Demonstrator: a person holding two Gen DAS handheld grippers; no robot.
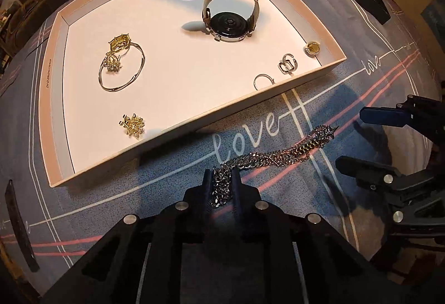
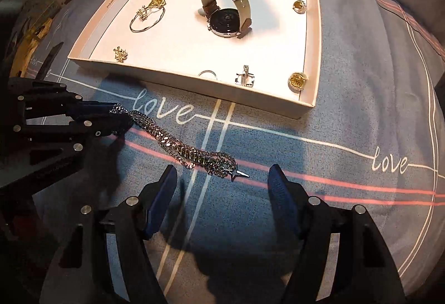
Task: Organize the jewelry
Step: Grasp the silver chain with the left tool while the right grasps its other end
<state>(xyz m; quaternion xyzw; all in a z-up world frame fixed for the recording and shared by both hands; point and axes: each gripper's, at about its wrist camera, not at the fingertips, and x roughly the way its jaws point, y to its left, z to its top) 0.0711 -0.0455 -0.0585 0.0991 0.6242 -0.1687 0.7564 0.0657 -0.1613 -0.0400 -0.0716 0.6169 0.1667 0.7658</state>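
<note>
The tray (image 2: 308, 98) on the blue cloth (image 2: 347, 120) already holds the watch (image 2: 226, 23), bangle (image 2: 147, 21) and small pieces. Only the chain (image 2: 180, 148) lies outside, just beside it: left gripper (image 1: 221, 187) pinches one end, right gripper (image 2: 222, 187) is spread over the other.

One watch (image 1: 230, 23), one chain (image 1: 278, 153), one tray (image 1: 52, 98)

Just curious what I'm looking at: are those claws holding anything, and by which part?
The left claw is shut on one end of the silver chain. The right claw stands open around the star-tipped end and holds nothing.
</note>
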